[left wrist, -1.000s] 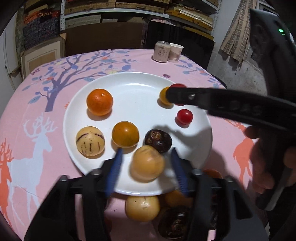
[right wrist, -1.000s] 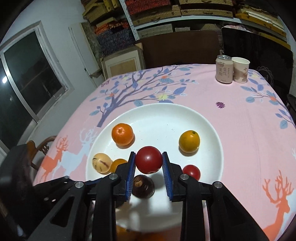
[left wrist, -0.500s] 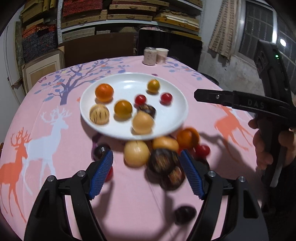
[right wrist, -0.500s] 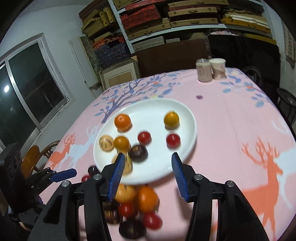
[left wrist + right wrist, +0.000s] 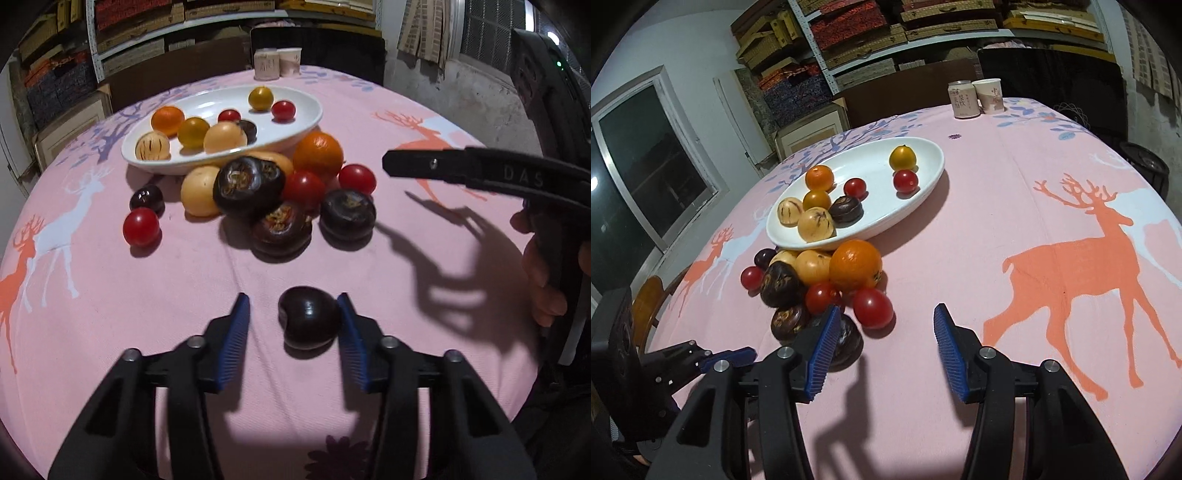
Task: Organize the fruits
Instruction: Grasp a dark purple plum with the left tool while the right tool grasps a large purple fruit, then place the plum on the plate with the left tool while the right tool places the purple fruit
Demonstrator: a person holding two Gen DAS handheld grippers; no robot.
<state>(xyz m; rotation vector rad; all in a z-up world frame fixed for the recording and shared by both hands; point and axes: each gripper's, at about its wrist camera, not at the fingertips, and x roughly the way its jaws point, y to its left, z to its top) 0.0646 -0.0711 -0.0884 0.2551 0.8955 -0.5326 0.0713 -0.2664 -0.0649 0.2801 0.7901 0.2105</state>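
The left tongs [image 5: 293, 306] are closing around a single dark fruit [image 5: 309, 321] that lies alone on the bench [image 5: 110, 314], well apart from the others and nearer to the front edge. One blue pad touches the fruit; the other pad stands apart from it, so it is not clamped.

The right tongs [image 5: 884, 314] are apart with nothing between them, over bare cloth just beside a red tomato [image 5: 873, 307]. To their right the pink cloth is free up to the bench edge.

The white plate [image 5: 923, 192] carries eight fruits, and a loose heap of fruits [image 5: 812, 280] touches its near rim. A can [image 5: 963, 99] and a cup [image 5: 989, 95] stand at the far edge.

Only the left view shows the single dark fruit and the hand [image 5: 543, 277] on the right tongs' grip. Only the right view shows the wooden chair [image 5: 646, 299] beside the left edge of the bench.
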